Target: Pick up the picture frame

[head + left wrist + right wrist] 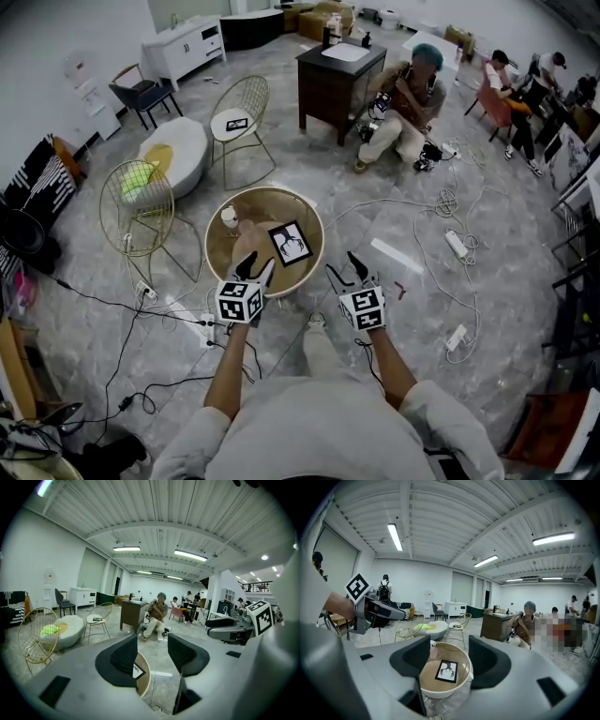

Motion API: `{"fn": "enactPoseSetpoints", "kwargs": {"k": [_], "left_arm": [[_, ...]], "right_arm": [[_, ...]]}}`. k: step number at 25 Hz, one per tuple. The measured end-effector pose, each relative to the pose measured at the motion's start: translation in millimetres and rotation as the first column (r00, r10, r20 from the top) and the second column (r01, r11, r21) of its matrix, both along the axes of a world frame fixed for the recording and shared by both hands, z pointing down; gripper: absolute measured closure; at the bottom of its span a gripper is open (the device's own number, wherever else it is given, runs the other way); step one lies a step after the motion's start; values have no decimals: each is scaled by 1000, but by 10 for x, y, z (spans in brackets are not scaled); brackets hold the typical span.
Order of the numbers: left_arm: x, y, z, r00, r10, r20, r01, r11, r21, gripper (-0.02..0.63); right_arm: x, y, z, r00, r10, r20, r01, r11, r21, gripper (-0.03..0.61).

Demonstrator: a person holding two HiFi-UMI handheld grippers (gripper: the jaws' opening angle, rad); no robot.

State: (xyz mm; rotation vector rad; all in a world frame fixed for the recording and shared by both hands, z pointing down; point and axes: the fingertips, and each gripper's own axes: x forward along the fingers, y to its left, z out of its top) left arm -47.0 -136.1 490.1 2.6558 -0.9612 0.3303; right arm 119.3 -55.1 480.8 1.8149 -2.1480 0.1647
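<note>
Two grippers meet us at the lower centre of the head view. The left gripper [255, 269] has its tips over the near rim of a round table [265, 194]. The right gripper [342, 265] is beside it, off the table's lower right edge, above the grey floor [394, 187].

The table has a raised pale rim and a brown wooden top, so we treat it as a shallow container. In it lies the picture frame [291, 243], flat, right of centre. A small white cup-like object [229, 217] stands at the upper left; we cannot tell what it is. The frame has a black border around a white sheet with a black branching figure.

In the left gripper view we find the left gripper [152, 653] with its jaws wide apart and nothing between them. The table edge [144, 679] and one corner of the picture frame [137, 671] show beside the left jaw.

In the right gripper view the right gripper [449, 654] likewise stands wide and empty. The picture frame [446, 671] and the table [440, 693] lie beyond the gap, well apart from the jaws.

Each gripper carries a marker cube [239, 302] with black-and-white square patterns.
</note>
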Motion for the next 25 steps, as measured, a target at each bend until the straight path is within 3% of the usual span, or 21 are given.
{"fn": "enactPoseSetpoints", "kwargs": {"k": [12, 25], "left_arm": [[370, -1116, -46, 998, -63, 22, 64, 998, -12, 413], [716, -1963, 92, 990, -136, 29, 137, 989, -58, 413]], "right_arm": [[458, -1270, -19, 998, -54, 32, 54, 999, -4, 325], [731, -2241, 85, 989, -139, 53, 141, 989, -44, 328]]}}
